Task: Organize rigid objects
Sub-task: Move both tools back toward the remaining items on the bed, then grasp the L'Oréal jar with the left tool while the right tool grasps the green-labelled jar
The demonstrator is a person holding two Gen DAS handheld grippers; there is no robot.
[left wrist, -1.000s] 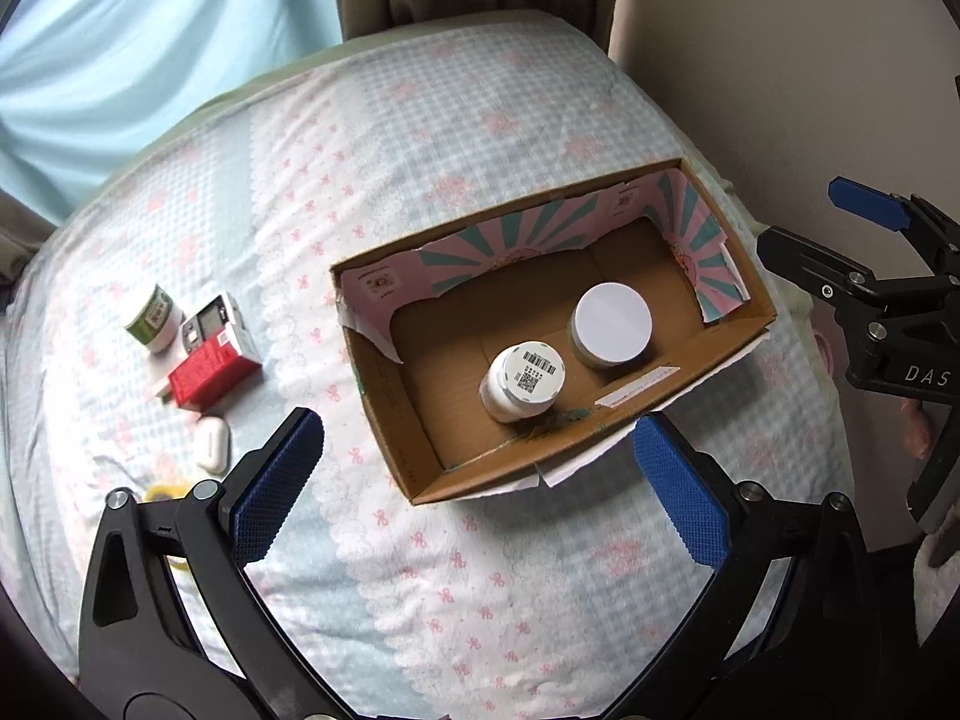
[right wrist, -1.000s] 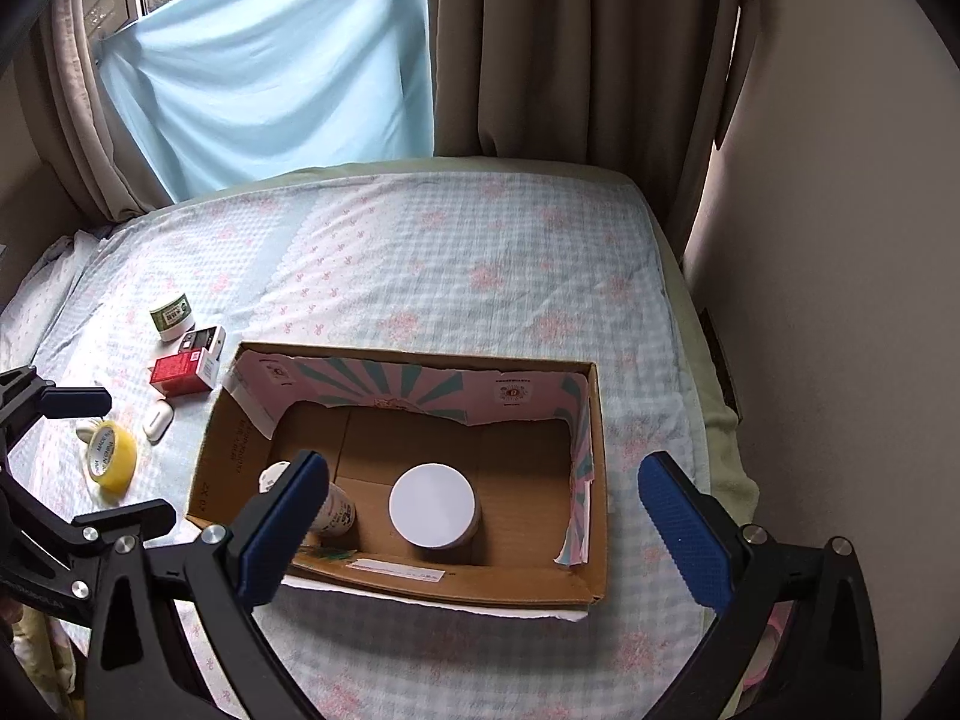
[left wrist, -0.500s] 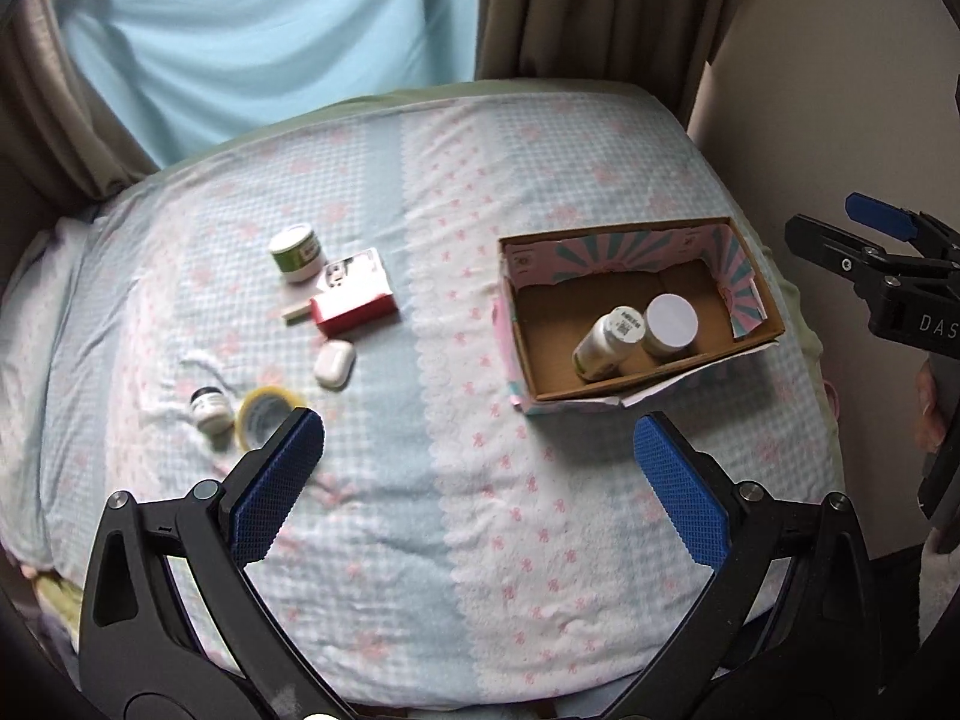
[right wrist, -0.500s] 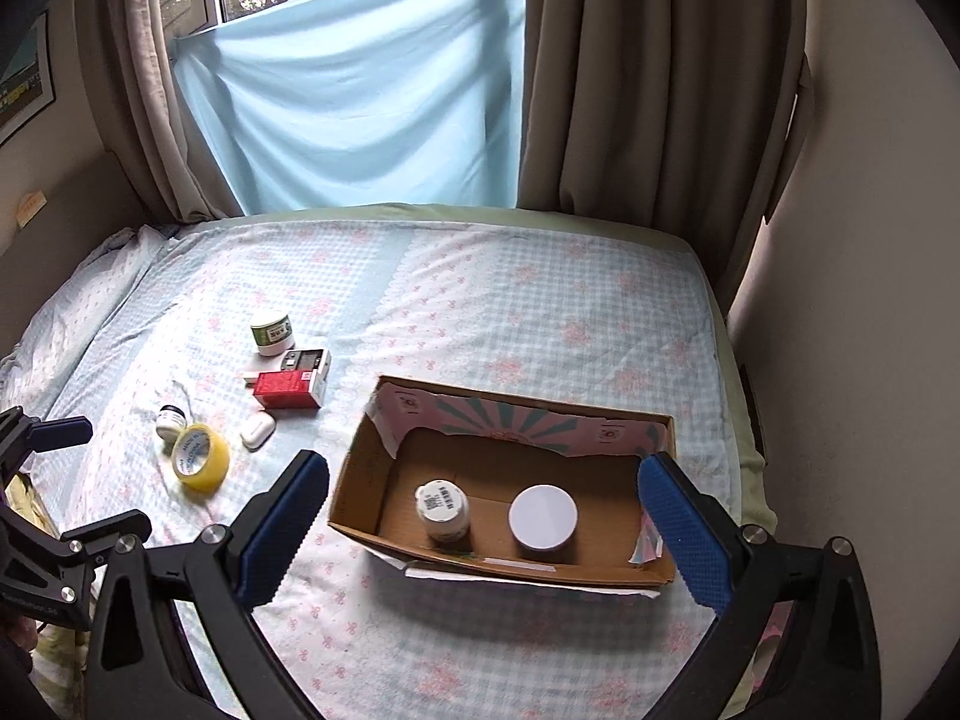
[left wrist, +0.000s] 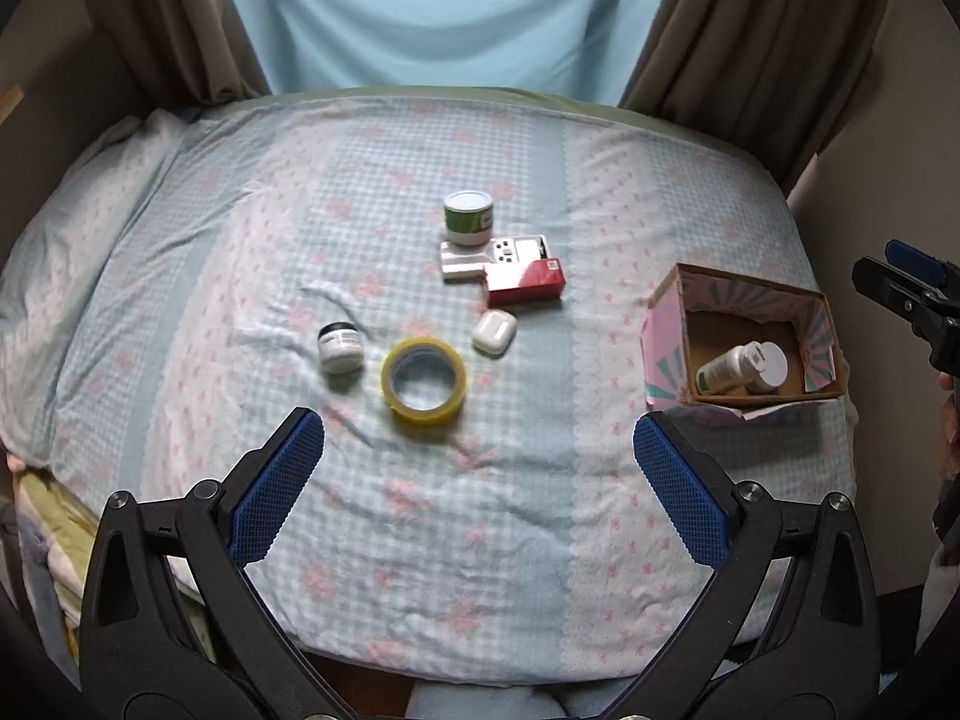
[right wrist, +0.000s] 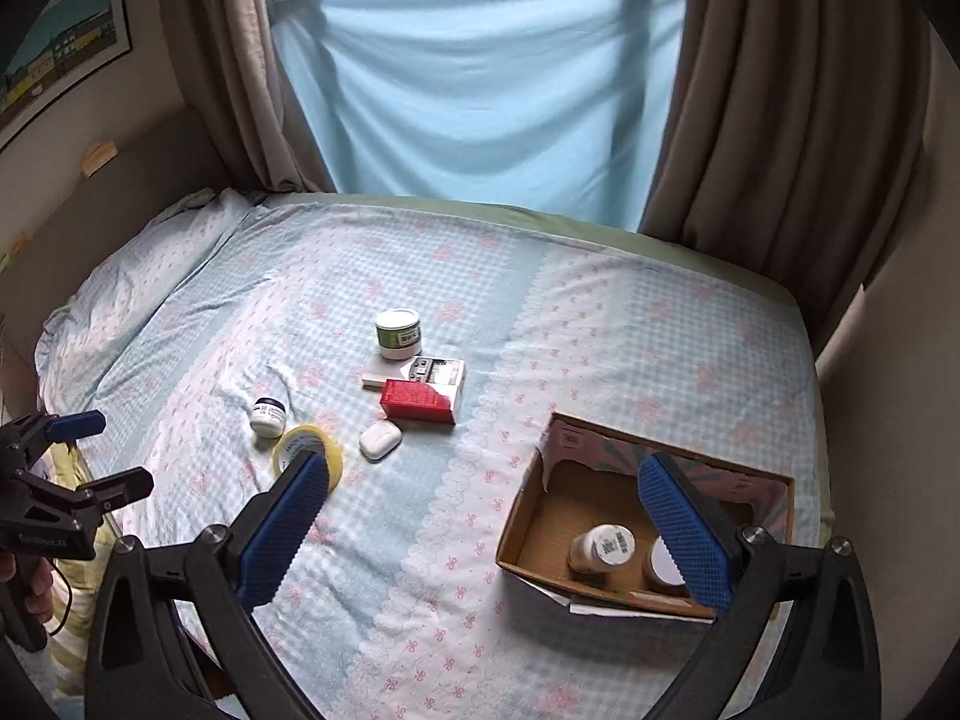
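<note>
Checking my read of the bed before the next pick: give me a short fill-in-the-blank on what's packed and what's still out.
1. The cardboard box holds ____ containers.
2. The tape roll is coloured ____.
3. The white earbud case lies on the bedsheet, ____ the box.
4. Both the left gripper and the right gripper have their jaws ____.

Missing words: two; yellow; outside; open
</note>
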